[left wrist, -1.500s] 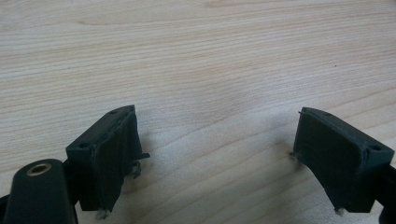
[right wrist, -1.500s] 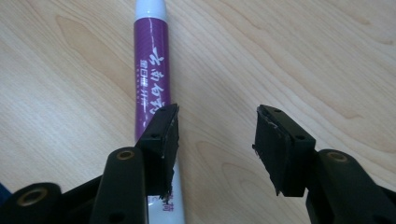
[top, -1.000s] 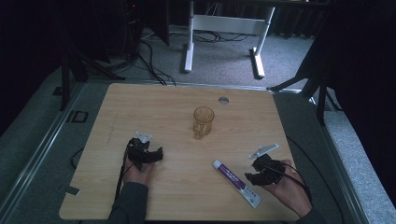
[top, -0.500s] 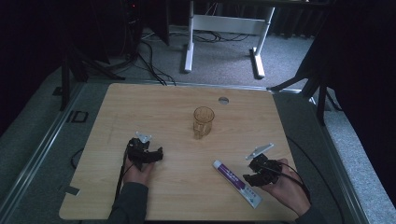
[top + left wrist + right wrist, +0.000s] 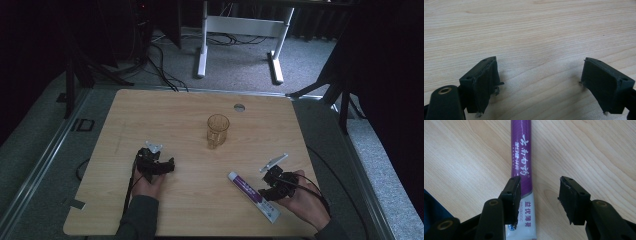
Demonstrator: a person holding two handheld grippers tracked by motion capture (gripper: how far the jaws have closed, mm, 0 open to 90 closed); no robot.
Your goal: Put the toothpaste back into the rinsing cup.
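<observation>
Your right gripper [image 5: 274, 186] has moved left and toward you over the last second, away from bare wood and onto the purple-and-white tube [image 5: 253, 195] lying flat near the front right of the surface [image 5: 175, 110]. In the right gripper view its jaws are spread, with the tube [image 5: 522, 170] running away from the camera; the left jaw sits over the tube's right edge near the white end, and the right jaw stands over bare wood. The tube is therefore not yet centred between them, so a small sideways correction seems needed before closing. Nothing is pinched yet.

Your left gripper [image 5: 156, 165] has stayed where it was, at the near left, jaws spread over empty wood in the left gripper view [image 5: 541, 82].

The amber glass [image 5: 218, 131] stands upright at mid-surface, well apart from both grippers and unmoved. The approach looks nearly complete; the grasp itself is still to come.
</observation>
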